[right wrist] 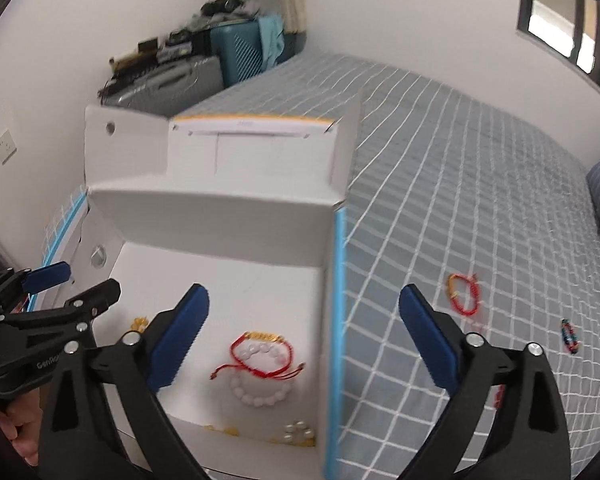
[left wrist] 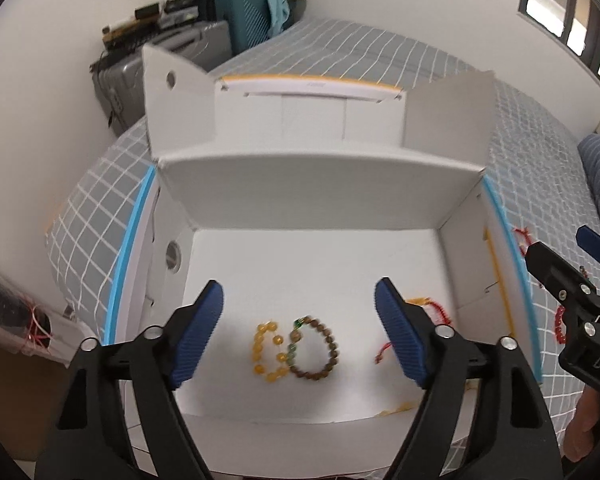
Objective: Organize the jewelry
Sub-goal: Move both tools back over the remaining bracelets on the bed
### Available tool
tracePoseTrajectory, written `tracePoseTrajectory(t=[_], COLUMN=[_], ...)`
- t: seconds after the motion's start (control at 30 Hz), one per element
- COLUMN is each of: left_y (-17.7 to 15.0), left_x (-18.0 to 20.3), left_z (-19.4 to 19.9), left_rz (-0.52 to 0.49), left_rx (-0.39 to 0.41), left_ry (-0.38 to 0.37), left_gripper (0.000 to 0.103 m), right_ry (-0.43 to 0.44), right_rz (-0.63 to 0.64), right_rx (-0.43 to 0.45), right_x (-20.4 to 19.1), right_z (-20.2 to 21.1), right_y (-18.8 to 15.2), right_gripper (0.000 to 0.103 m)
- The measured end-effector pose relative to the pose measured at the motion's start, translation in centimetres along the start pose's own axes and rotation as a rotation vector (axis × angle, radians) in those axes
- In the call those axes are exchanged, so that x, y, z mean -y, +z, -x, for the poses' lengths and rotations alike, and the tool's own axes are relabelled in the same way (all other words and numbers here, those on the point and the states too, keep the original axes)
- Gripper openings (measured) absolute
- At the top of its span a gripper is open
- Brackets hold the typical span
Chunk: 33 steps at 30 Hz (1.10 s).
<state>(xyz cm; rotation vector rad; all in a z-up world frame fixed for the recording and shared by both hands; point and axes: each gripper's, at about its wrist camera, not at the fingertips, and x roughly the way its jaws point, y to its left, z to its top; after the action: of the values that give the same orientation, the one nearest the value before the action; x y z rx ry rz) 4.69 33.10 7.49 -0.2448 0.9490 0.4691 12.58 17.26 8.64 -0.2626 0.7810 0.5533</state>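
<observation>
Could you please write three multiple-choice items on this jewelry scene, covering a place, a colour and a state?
1. Where does the brown bead bracelet lie?
A. On the bedspread
B. Inside the white box, beside the yellow bead bracelet
C. On a suitcase

2. What colour is the cord bracelet on the bedspread nearest the box?
A. Red
B. Green
C. Black

3. How do the right tongs stand?
A. Shut on a bracelet
B. Shut and empty
C. Open and empty

Answers: 1 B, the left wrist view shows both on the box floor; 2 A, its cord is red; 3 C, the blue pads stand wide apart with nothing held between them.
</observation>
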Motion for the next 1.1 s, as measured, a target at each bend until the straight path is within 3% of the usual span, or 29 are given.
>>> tracePoseTrajectory(t=[0.43,0.83,1.1], left_y=[1.6,2.3,1.9], left_x=[6.8,19.1,27.6], left_z=[0.9,-0.1,-2.3], left_rz=[-0.068,-0.167,-0.246], left_rx=[0.089,0.148,0.119], left_ry=[-0.064,-0.197,-0.268], left_gripper=[0.095,0.097,0.097], right_ry=[-0.076,-0.200,-0.265], right_rz=[-0.094,-0.220,-0.312], right_rx=[0.022,0.024,-0.005], right_x=[7.1,17.2,23.2], right_z=[2.0,4.1,4.4], right_y=[-1.2,-4.4,-7.8], right_gripper=[0.095,0.095,0.095])
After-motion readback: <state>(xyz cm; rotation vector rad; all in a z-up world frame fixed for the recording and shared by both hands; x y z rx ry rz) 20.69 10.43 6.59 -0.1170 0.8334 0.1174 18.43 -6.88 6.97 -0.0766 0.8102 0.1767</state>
